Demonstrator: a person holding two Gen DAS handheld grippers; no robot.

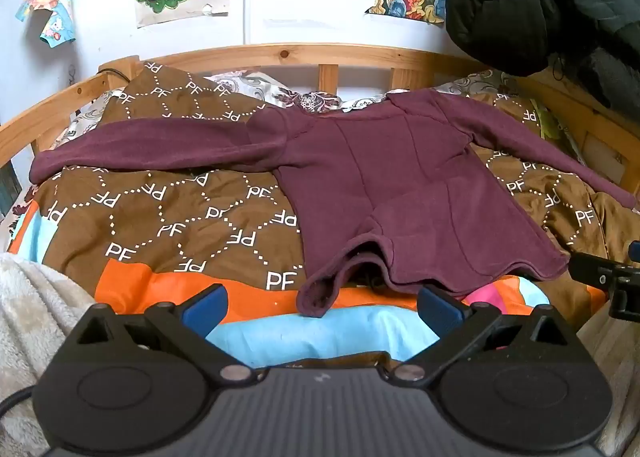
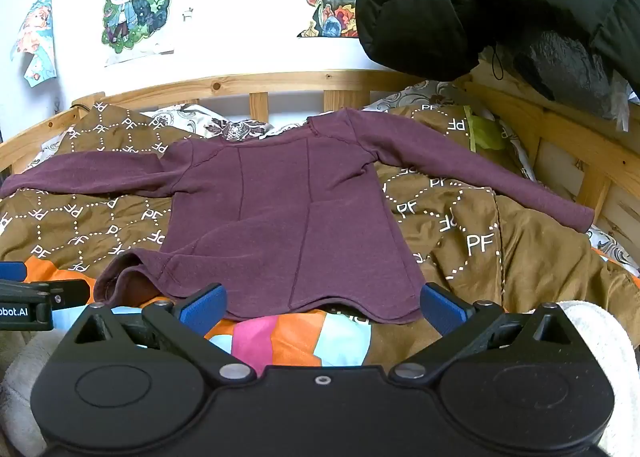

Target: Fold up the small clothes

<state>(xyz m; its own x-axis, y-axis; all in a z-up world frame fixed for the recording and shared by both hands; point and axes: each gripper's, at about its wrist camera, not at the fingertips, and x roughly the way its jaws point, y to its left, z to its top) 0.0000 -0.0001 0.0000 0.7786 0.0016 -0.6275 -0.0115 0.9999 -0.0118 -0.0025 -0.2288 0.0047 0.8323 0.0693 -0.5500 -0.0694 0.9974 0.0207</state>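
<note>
A small maroon long-sleeved top (image 1: 384,185) lies spread flat on the bed, both sleeves stretched out sideways, neck toward the headboard. It also shows in the right wrist view (image 2: 280,217). Its hem faces me; the hem's left corner (image 1: 320,293) is lifted and curled open. My left gripper (image 1: 322,309) is open and empty, just short of that curled corner. My right gripper (image 2: 322,307) is open and empty, with its blue fingertips (image 2: 204,307) at the hem's right half.
A brown "PF" patterned duvet (image 1: 180,217) with orange, blue and pink patches covers the bed. A wooden bed rail (image 1: 280,53) runs behind. A black puffy jacket (image 2: 500,5) hangs at the upper right. A white fleece blanket (image 1: 36,305) lies at the near left.
</note>
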